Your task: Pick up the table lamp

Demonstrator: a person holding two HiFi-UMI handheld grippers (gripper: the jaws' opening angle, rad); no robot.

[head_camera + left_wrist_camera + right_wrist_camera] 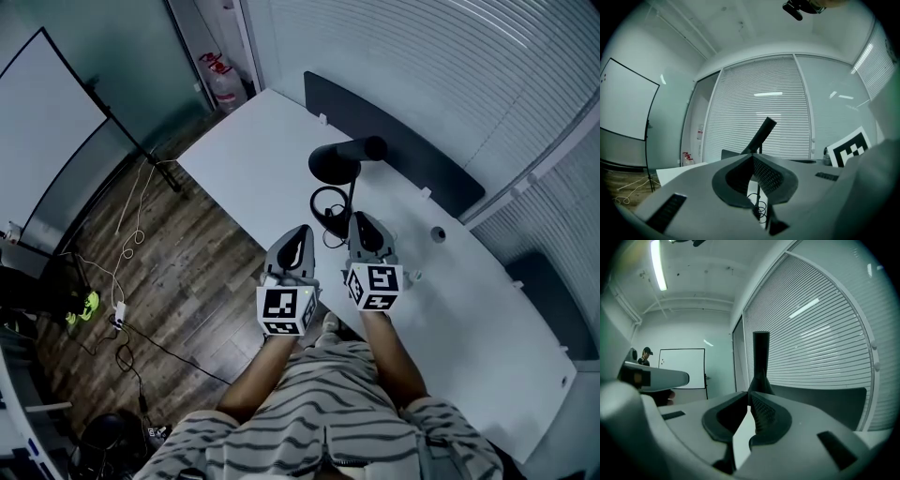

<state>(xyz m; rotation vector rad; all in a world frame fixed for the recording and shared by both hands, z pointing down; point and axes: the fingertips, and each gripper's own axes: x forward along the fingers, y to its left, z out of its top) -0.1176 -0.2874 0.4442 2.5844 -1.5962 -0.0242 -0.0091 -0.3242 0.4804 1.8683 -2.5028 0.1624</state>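
Left gripper [300, 234] and right gripper [364, 223] hover near the table lamp [345, 161], jaws pressed together, empty. Best to spread the right jaws, then clamp the stem [352, 195] squarely.

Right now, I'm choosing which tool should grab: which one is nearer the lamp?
Right. The right tool sits close by the lamp, at its stem on the person's side; the left tool is farther off to the stem's left.
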